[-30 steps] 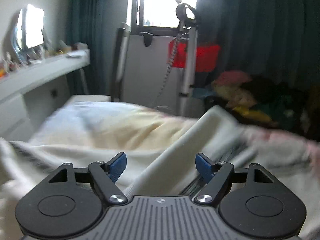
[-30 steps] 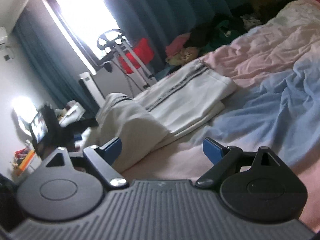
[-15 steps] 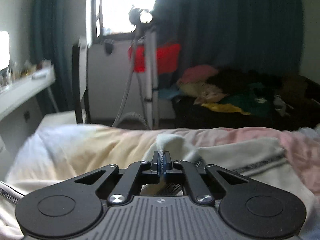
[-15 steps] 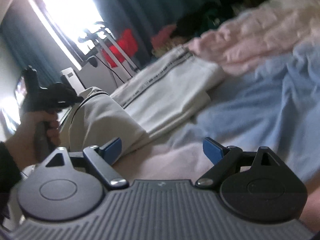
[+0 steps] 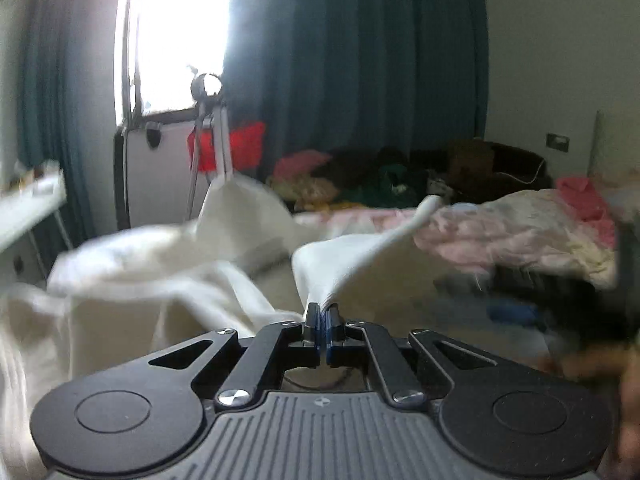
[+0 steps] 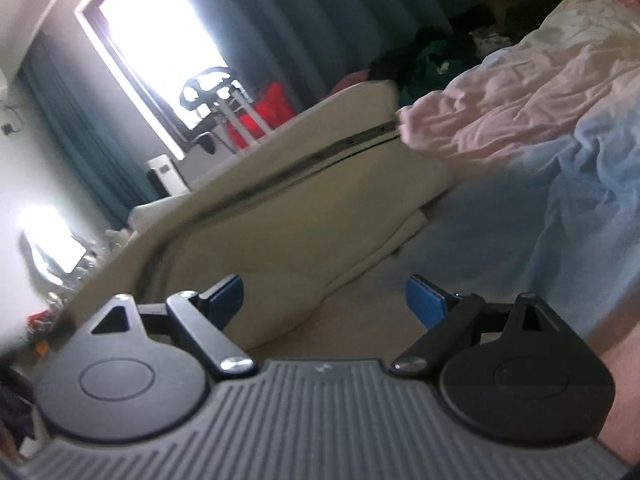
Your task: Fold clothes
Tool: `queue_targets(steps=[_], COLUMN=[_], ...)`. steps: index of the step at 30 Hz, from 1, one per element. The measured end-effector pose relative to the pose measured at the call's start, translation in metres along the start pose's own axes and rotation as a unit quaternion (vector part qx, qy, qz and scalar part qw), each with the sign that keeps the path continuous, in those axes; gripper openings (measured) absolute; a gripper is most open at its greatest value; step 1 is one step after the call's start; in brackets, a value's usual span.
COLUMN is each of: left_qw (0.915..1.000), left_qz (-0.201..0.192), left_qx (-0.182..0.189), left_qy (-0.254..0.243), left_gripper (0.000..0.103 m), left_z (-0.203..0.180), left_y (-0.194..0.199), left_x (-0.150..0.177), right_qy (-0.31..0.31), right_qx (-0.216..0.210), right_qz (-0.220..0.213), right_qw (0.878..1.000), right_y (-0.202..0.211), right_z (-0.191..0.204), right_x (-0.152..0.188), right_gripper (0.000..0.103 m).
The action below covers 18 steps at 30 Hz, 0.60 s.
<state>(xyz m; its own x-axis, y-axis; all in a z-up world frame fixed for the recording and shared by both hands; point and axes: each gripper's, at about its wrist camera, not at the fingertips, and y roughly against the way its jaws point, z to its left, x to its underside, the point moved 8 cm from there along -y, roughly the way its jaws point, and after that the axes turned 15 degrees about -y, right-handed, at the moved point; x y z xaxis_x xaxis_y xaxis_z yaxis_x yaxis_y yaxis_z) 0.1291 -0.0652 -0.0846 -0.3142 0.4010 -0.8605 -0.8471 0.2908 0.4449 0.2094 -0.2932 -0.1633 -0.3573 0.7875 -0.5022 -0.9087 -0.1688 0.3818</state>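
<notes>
A cream garment with a dark side stripe [image 6: 304, 200] lies spread on the bed. In the left wrist view my left gripper [image 5: 322, 320] is shut on a fold of this cream garment [image 5: 340, 268] and holds it lifted off the bed. My right gripper [image 6: 324, 300] is open and empty, low over the bed just in front of the garment's near edge. The right gripper shows blurred at the right of the left wrist view [image 5: 516, 316].
The bed has a pink and blue duvet [image 6: 540, 128]. A heap of coloured clothes [image 5: 360, 176] lies by the dark curtain. A stand with a red bag [image 5: 224, 148] is under the window. A white desk [image 5: 28, 208] is at left.
My left gripper closed on the cream garment and lifted it up and to the right. My right gripper stayed open and moved closer to the garment.
</notes>
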Motion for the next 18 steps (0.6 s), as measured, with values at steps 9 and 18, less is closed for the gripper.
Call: queue_targets(steps=[9, 18], left_qw=[0.9933, 0.9868], left_qz=[-0.005, -0.014], left_qx=[0.003, 0.033], left_qy=[0.116, 0.158], left_gripper=[0.002, 0.002], left_z=[0.006, 0.024], left_y=[0.018, 0.01], left_x=[0.086, 0.087], right_qy=[-0.258, -0.325], right_qx=[-0.028, 0.023], right_qz=[0.04, 0.029], right_qw=[0.965, 0.945], right_y=[0.019, -0.03], right_z=[-0.057, -0.116], right_x=[-0.026, -0.06], right_gripper=[0.077, 0.055])
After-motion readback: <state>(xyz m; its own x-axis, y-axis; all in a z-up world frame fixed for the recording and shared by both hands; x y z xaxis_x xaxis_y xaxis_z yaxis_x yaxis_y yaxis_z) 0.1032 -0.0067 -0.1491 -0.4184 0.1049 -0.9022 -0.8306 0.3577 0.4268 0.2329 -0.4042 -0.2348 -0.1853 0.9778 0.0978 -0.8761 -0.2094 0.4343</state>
